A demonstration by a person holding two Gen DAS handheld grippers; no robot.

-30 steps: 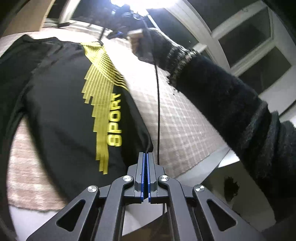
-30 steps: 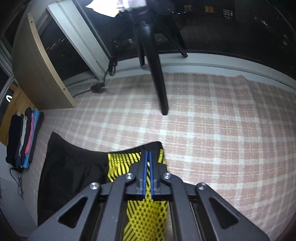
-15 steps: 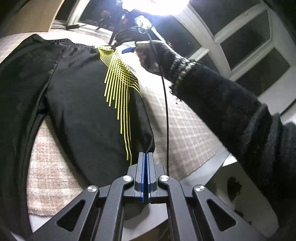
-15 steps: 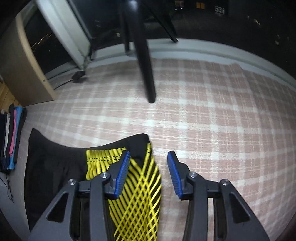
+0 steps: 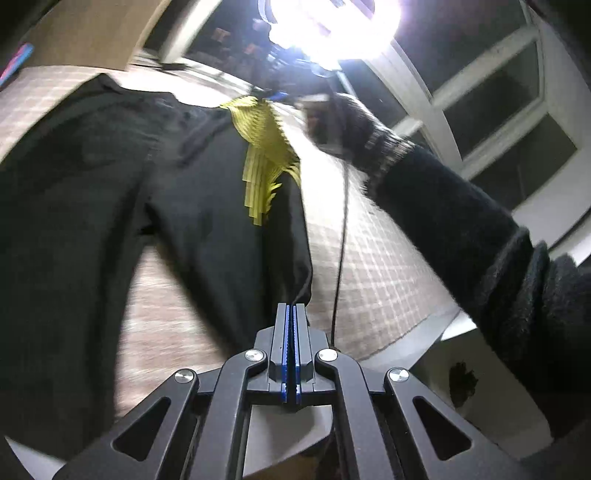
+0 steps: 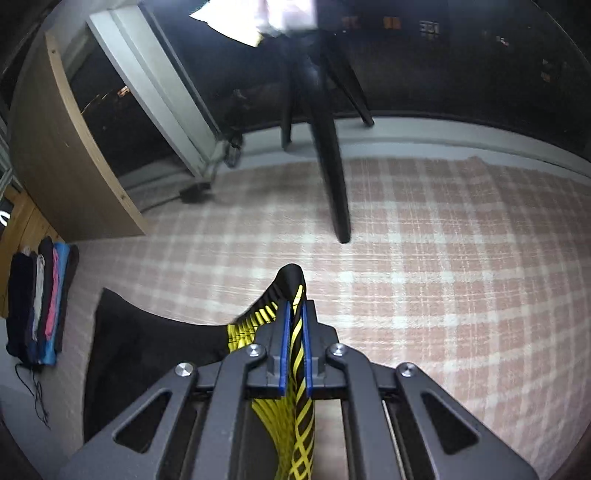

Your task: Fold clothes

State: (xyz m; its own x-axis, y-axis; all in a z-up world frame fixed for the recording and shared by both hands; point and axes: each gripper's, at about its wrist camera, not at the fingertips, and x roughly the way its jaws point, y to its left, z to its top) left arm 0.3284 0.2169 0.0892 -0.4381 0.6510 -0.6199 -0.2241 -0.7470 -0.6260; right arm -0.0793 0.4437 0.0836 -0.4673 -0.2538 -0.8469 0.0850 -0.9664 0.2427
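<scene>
A black long-sleeve shirt with a yellow striped print is stretched over the pink checked cloth. My left gripper is shut on the shirt's near hem corner. In the left wrist view, a hand in a dark sleeve holds the right gripper at the shirt's far yellow corner. My right gripper is shut on the shirt's yellow-striped fabric, whose black tip pokes up between the pads. The shirt's black body trails to the left.
A black tripod leg stands on the checked cloth ahead of the right gripper. A stack of folded clothes lies at the far left by a wooden panel. A bright lamp glares overhead.
My right gripper was open half a second ago and has shut on the yellow-striped corner, lifting it. The left gripper stays shut on the hem; the shirt has bunched and tautened between them.
</scene>
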